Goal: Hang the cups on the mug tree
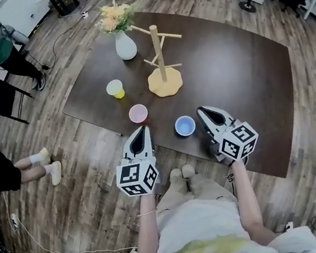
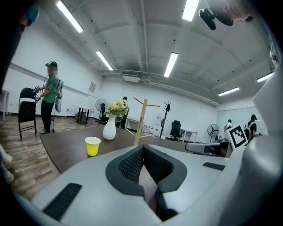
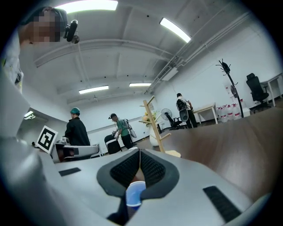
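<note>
We count three cups standing on the dark table [image 1: 239, 73]: a yellow cup [image 1: 115, 88], a pink cup [image 1: 138, 113] and a blue cup [image 1: 185, 125], all apart from the one mug tree [image 1: 161, 62] (one white vase [image 1: 125, 45] stands near it). The left gripper [image 1: 142, 129] and the right gripper [image 1: 202, 110] each have their jaws together on nothing, with the blue cup between them.

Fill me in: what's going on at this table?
A person holds a gripper in each hand at the near edge of the table. The left gripper and the right gripper both have their fingers closed and hold nothing. A yellow cup, a pink cup and a blue cup stand on the table, the blue one just beside the right gripper. The mug tree has bare pegs, so nothing is hung yet. A vase stands next to it.
</note>
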### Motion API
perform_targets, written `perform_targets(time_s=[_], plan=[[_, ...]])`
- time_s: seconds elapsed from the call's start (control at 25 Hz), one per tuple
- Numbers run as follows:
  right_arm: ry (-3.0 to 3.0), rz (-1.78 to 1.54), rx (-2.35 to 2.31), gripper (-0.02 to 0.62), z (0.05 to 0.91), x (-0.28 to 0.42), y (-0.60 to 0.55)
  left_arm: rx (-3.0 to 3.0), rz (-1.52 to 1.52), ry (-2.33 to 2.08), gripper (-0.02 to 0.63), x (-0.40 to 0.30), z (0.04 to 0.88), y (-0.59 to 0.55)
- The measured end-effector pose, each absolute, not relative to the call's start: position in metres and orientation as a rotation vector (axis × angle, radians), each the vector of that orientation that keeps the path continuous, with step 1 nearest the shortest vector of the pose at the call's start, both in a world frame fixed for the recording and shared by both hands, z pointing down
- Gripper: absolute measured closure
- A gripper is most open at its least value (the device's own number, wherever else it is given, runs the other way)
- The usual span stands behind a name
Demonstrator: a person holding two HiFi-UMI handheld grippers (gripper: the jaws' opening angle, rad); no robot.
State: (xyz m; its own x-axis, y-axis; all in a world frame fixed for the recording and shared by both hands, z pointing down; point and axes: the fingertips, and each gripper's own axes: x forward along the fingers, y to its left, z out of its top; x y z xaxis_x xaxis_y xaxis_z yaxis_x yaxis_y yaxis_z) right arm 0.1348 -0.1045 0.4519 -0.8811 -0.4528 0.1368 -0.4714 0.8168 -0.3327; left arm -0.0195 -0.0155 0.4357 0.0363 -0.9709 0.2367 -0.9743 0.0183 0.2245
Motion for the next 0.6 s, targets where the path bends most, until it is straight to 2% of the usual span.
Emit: perform_targets(time_s=[0.36,0.4,0.48,0.6], plan=[[-2.866,0.588,0.78,0.567,0.495,0.145,-0.088,2.002,0.081,-1.818,0.583,-0.004,0.475,-0.03],[-2.861,0.595,0.779,0.553,0.498,0.144,-0.086,1.998,0.085,-1.805,0.583,-0.003,0.48,-0.03],[-2.859,0.62,0.764,0.475,0.503,0.141,-0.083,1.99,0.09,-1.785,0.583,-0.002,0.487,-0.03],[-2.866,0.648,0.736,0.398,0.51,0.134,-0.078,1.983,0.092,-1.758,0.583,0.001,0.495,-0.031]])
